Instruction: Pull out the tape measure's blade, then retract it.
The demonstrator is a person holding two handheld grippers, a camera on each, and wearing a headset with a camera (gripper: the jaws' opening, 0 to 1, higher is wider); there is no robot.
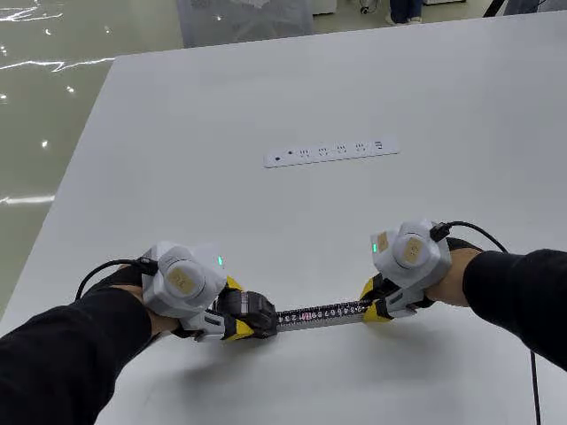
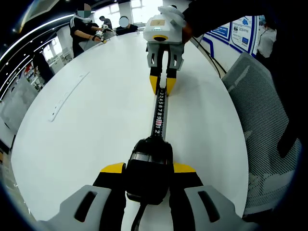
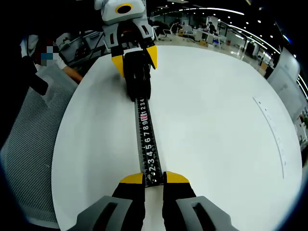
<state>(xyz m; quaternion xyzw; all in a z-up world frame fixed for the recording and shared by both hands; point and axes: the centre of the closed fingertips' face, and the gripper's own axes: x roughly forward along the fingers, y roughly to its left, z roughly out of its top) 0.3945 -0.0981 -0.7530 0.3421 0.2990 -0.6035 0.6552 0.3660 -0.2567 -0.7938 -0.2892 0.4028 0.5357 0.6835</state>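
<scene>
A broad white worktop (image 1: pixel 266 221), matte and smooth, carries everything. Past its left edge we see a glossy pale-green floor (image 1: pixel 44 97) that mirrors the lights. A flat white power strip (image 1: pixel 332 151) lies toward the worktop's middle, well apart from the work. Near the person's edge is the tape measure. Its case (image 1: pixel 254 312) is black, rounded and rubbery-looking, and its blade (image 1: pixel 321 313) is a narrow pale strip printed with black numerals, drawn out a short way and stretched straight to the right. The left hand-held gripper (image 1: pixel 237 307) has its black, yellow-tipped jaws pressed against either side of the case. The right hand-held gripper (image 1: pixel 372 301) pinches the blade's free end between its own yellow tips. Both have pale grey moulded bodies and trail black cables, and the hands holding them come out of black sleeves (image 1: pixel 62 354). The left gripper view brings the case close up between the jaws, with the blade leaving its mouth. It also shows a grey mesh chair back (image 2: pixel 262 134) just beside the worktop, blue posters (image 2: pixel 231 31) on a wall, and people (image 2: pixel 84 33) at the far end. The right gripper view makes the numerals legible, counting upward from the jaws toward the case with a red mark partway. Beyond them it opens onto a wide office under rows of ceiling lights (image 3: pixel 216 12).
</scene>
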